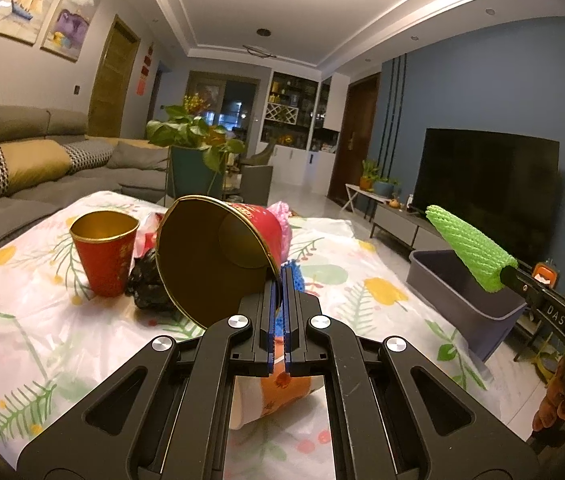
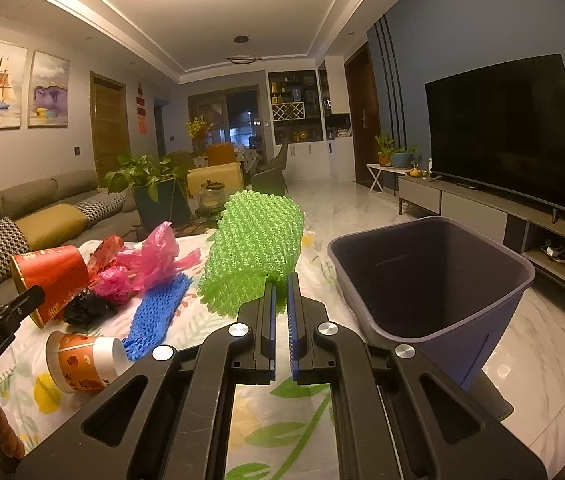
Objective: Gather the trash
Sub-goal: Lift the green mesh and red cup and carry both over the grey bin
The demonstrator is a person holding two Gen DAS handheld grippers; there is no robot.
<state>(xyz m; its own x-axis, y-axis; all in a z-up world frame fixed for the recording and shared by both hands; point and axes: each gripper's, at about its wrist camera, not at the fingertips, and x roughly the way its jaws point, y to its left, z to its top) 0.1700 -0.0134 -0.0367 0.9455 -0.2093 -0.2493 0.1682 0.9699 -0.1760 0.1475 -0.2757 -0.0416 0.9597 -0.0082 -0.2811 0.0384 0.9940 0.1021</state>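
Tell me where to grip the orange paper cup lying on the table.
Pinch the rim of the orange paper cup, one finger inside the mouth. It lies on its side, mouth facing left in the right wrist view, so come in from that side; its tapered wall would likely slip.

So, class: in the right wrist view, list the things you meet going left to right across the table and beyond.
Held red cup → pink plastic bag → green foam net in the right gripper → grey bin → television.

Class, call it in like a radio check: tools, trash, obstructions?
Left tool shut on red cup. Right tool shut on green foam net. Bin empty, path clear.
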